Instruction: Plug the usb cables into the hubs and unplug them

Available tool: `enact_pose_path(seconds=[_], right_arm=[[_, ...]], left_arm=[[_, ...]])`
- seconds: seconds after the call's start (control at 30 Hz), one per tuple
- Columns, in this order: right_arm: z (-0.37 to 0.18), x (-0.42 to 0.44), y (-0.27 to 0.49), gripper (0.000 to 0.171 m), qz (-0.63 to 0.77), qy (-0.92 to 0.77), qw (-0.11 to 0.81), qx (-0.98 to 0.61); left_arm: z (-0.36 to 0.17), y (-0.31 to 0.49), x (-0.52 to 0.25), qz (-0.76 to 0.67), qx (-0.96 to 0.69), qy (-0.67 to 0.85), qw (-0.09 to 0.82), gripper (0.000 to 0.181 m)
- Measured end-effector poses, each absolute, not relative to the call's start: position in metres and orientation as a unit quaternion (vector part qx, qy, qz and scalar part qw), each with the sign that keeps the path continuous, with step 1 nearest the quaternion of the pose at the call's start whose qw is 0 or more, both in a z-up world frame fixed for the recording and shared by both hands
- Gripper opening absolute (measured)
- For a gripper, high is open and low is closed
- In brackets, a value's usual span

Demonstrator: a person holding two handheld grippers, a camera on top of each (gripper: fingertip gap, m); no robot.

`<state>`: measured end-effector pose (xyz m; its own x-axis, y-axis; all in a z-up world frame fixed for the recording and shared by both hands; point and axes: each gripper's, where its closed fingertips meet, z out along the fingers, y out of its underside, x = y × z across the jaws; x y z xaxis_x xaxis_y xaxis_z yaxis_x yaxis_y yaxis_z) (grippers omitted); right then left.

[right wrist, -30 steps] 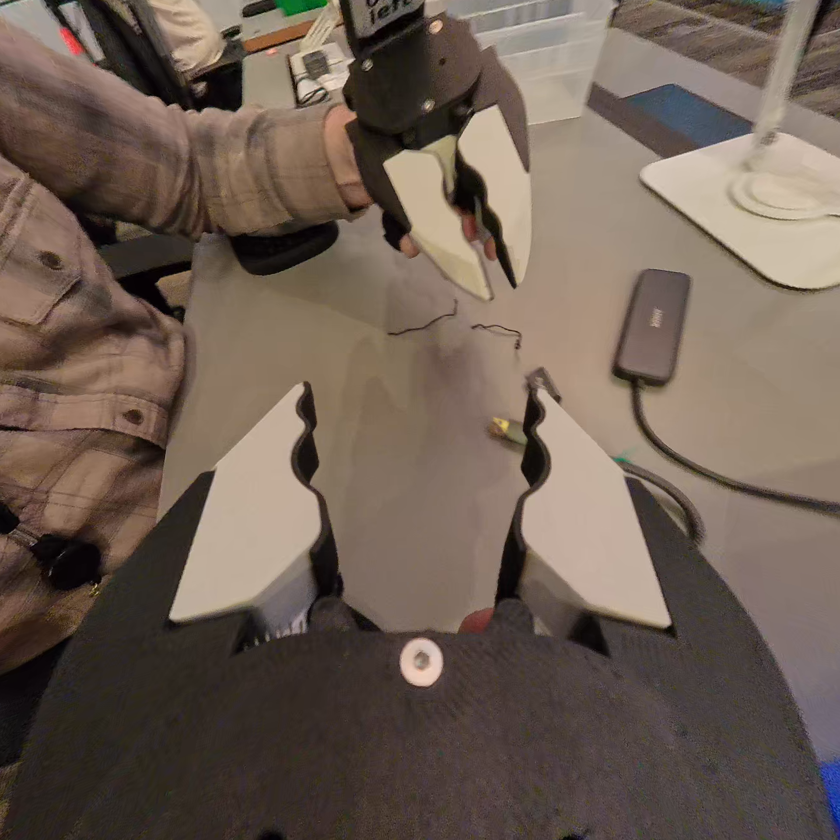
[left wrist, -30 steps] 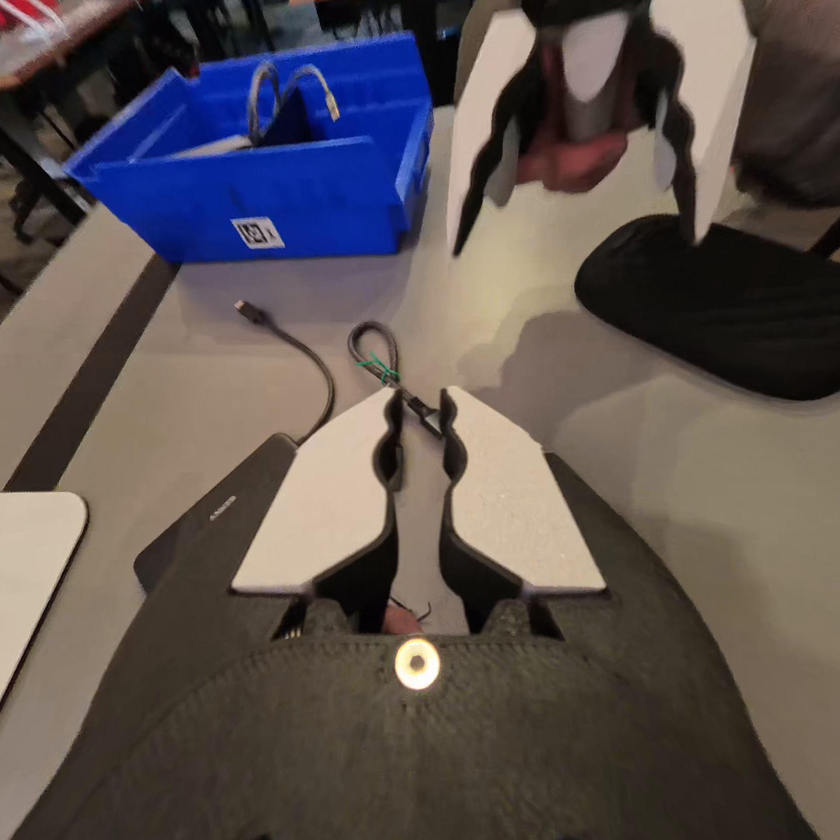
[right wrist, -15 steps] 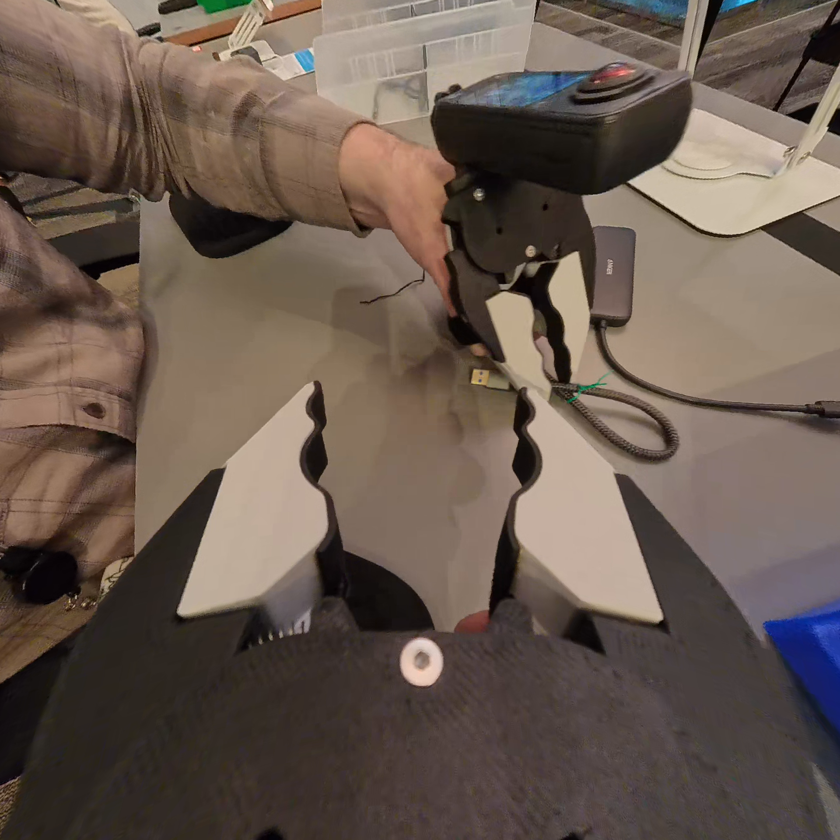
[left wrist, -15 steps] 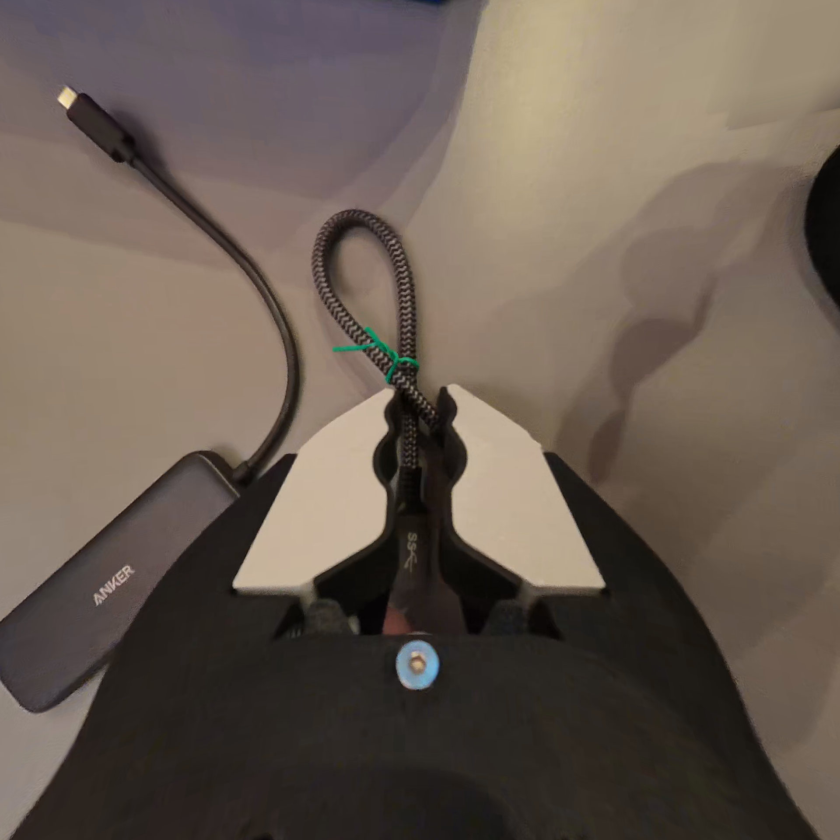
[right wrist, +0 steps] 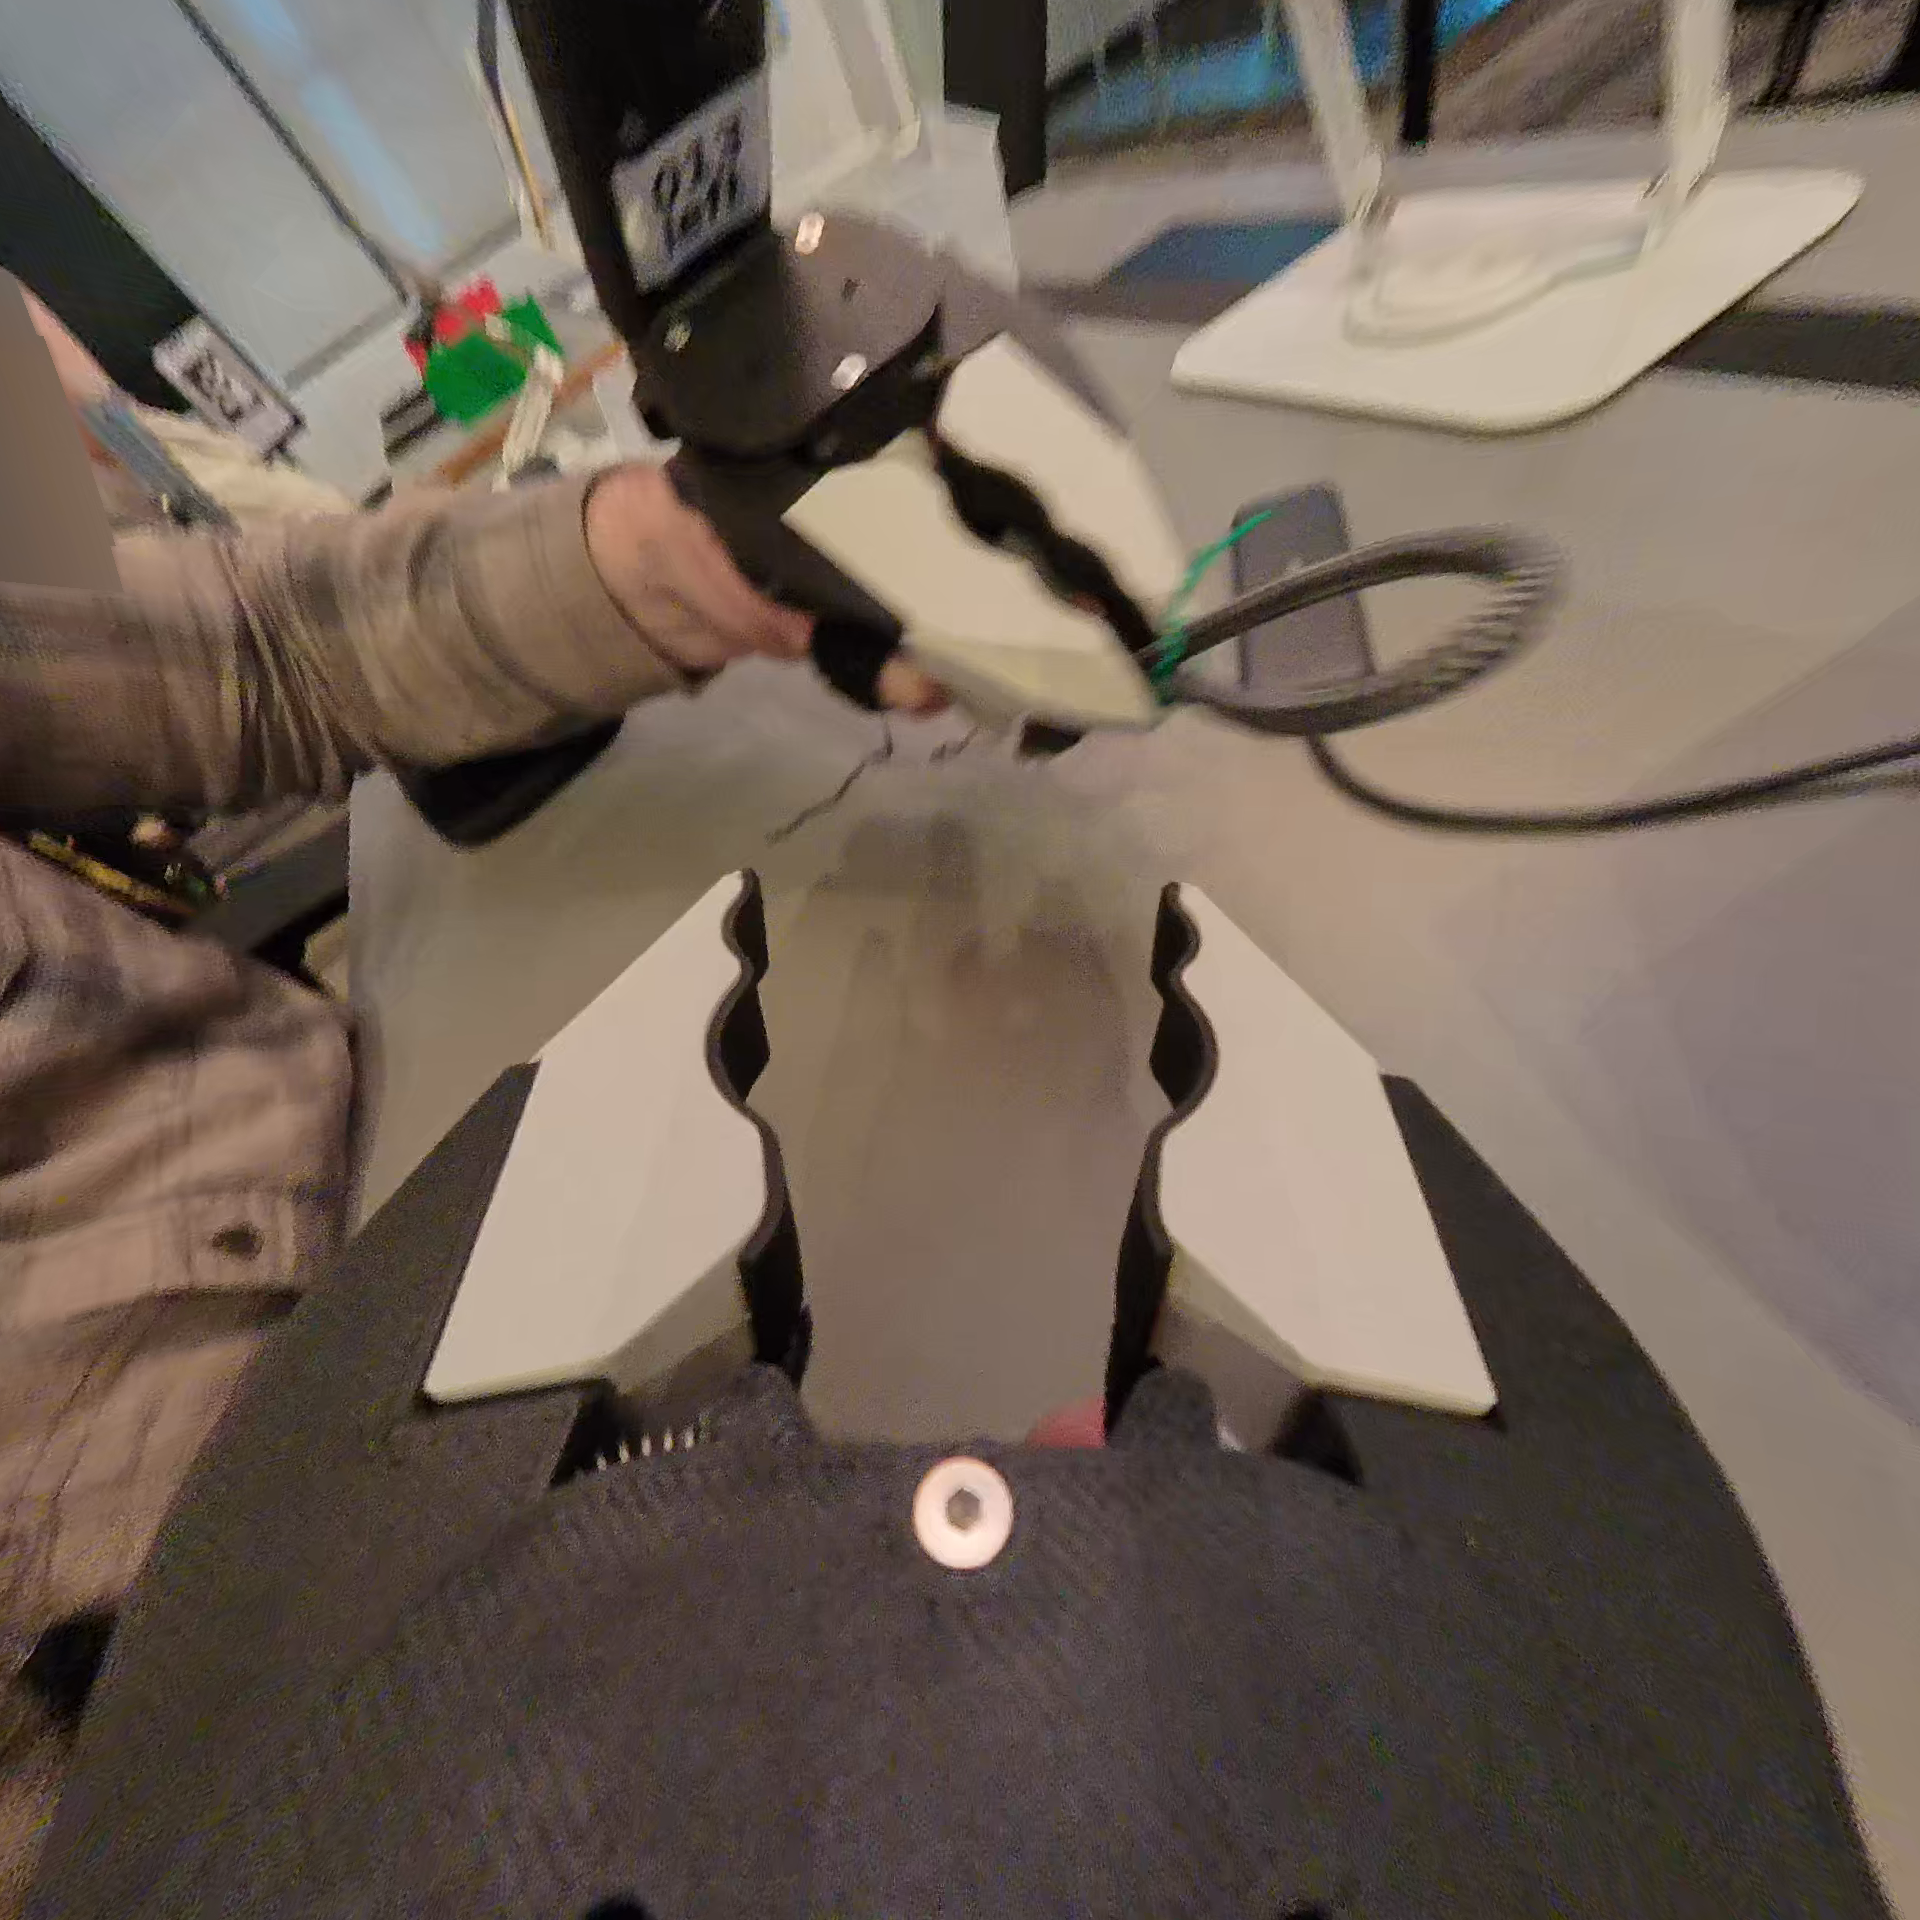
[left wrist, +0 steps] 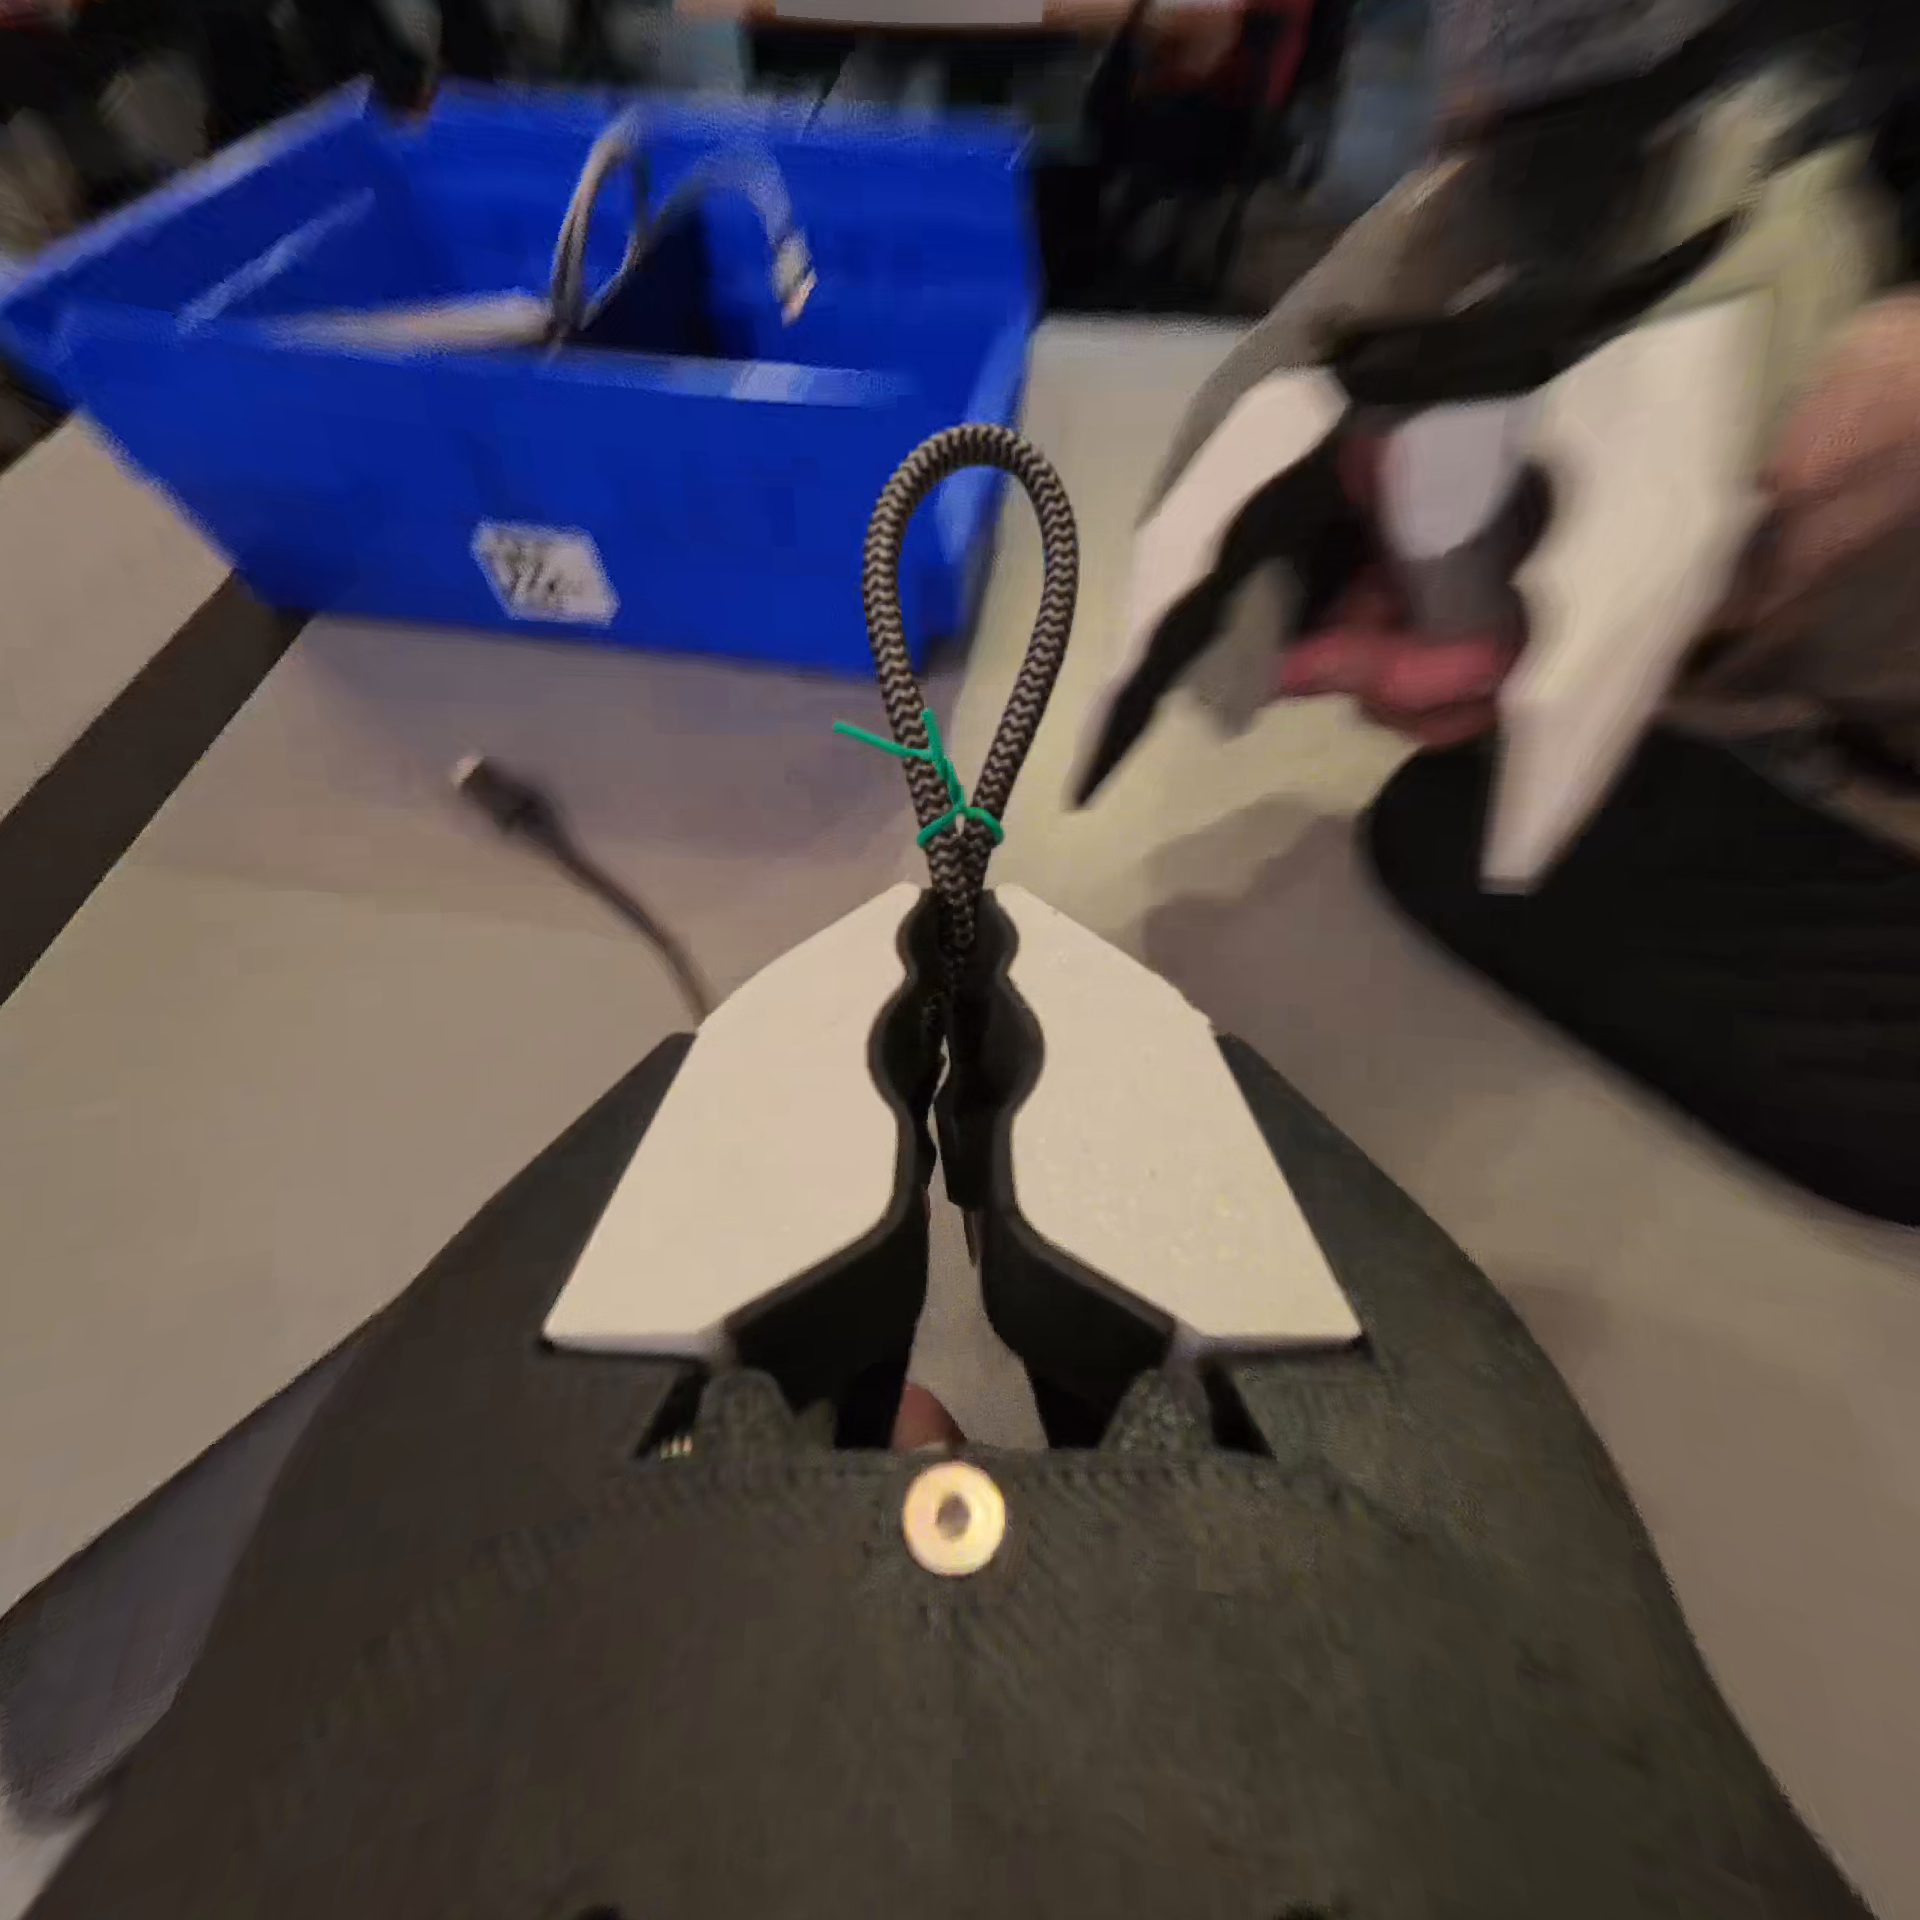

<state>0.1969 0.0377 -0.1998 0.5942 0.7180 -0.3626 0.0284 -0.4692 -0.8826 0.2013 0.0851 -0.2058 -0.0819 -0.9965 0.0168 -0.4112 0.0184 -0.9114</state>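
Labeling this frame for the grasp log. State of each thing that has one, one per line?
left gripper: jaws shut on the braided cable, lifted off the table
right gripper: jaws open, nothing between them
braided cable: held, looped and bound by a green tie, not plugged in
hub: lying flat on the table, no cable end visibly in its ports
hub lead plug: loose on the table
blue bin: open top, cables inside

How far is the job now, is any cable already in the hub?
Done: the left gripper has its jaws shut on the braided cable, lifted off the table. In hand: carrying it; the right gripper is open, empty. Left: nothing visibly plugged into the hub; plugging and unplugging remain.
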Motion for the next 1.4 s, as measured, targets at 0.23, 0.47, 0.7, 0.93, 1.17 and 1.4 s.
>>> enact_pose_path(seconds=[0.23, 0.47, 0.7, 0.93, 1.17, 1.4], right_arm=[[-0.135, 0.186, 0.043, 0.058, 0.398, -0.288, 0.582, -0.648], [-0.107, 0.164, 0.021, 0.033, 0.399, -0.365, 0.613, -0.576], [-0.105, 0.173, 0.022, 0.025, 0.385, -0.349, 0.631, -0.576], [-0.104, 0.181, 0.024, 0.017, 0.363, -0.338, 0.649, -0.577], [-0.097, 0.188, 0.026, 0.013, 0.364, -0.324, 0.655, -0.577], [-0.098, 0.19, 0.03, 0.013, 0.349, -0.326, 0.648, -0.593]], left_arm=[[-0.142, 0.029, 0.18, -0.625, -0.433, 0.584, 0.285, 0.007], [-0.136, 0.005, 0.176, -0.689, -0.386, 0.574, 0.215, 0.006], [-0.135, 0.004, 0.186, -0.683, -0.391, 0.572, 0.228, 0.006], [-0.135, 0.012, 0.193, -0.653, -0.416, 0.574, 0.269, 0.01], [-0.135, 0.024, 0.194, -0.614, -0.43, 0.572, 0.333, 0.022], [-0.119, 0.03, 0.192, -0.518, -0.429, 0.605, 0.427, 0.03]])
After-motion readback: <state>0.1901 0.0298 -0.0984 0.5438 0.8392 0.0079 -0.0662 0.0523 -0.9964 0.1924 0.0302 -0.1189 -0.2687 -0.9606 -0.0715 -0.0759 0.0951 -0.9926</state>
